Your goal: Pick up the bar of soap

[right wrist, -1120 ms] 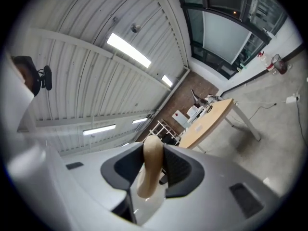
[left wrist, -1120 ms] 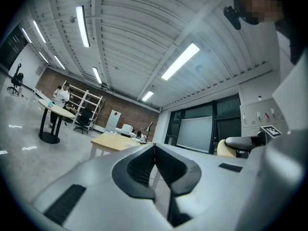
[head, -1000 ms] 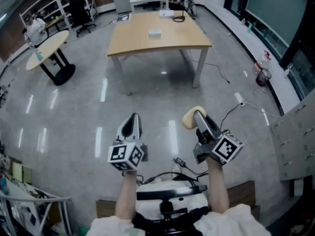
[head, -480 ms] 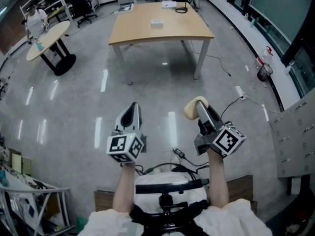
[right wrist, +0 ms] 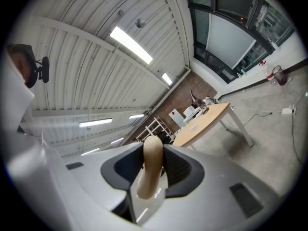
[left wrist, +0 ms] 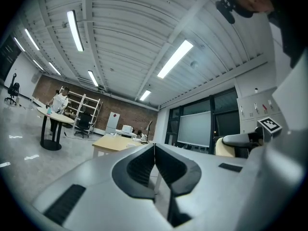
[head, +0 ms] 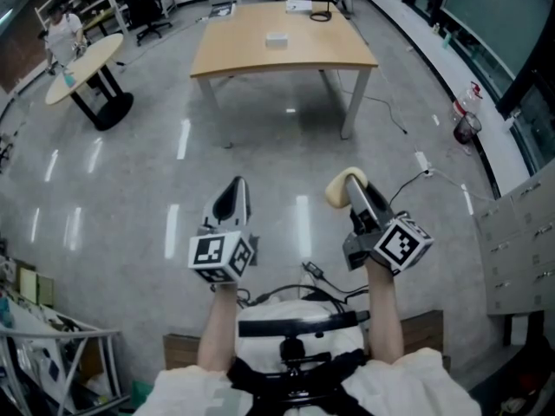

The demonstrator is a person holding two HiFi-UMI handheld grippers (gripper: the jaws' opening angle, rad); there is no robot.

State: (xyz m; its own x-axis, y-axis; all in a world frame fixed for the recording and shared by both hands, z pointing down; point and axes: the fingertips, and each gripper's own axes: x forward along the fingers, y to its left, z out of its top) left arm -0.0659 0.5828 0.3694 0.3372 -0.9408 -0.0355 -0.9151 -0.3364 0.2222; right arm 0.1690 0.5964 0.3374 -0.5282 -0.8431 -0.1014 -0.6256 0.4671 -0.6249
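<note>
Over the glossy grey floor (head: 121, 206): the person holds both tools out in front, roughly level, with open floor beneath them.
Right tongs (right wrist: 155, 153): clamped on a pale beige, round-edged bar of soap (right wrist: 150, 170), which stands edge-on between the dark ribbed pads and pokes out past their tips.
Left tongs (left wrist: 154, 153): pressed together along one thin seam, with nothing between them.
Soap's place: in the air, carried only by the right tongs, touching no surface and well apart from the light wooden counter (head: 282, 68) far ahead.
Counter: it bears a small white box (head: 277, 39) near its middle and a few things at the far edge that are too small to name.
Round side table (head: 82, 72): off to the left, well apart from both hands.
Step in hand: judging by the lifted bar, the pick-up itself looks done, and the moment reads as holding or carrying.
Next move: it calls for little more than a steady, even squeeze and a level wrist. If the bar is to be set down, the person must first reach a surface, since none is near.
Risk: soap is likely slick and its edges are rounded, so a loosened or tilted grip could let it squirt out forward and drop to the floor.
Left hand's part: none seems needed, though it could support the bar from below.
</note>
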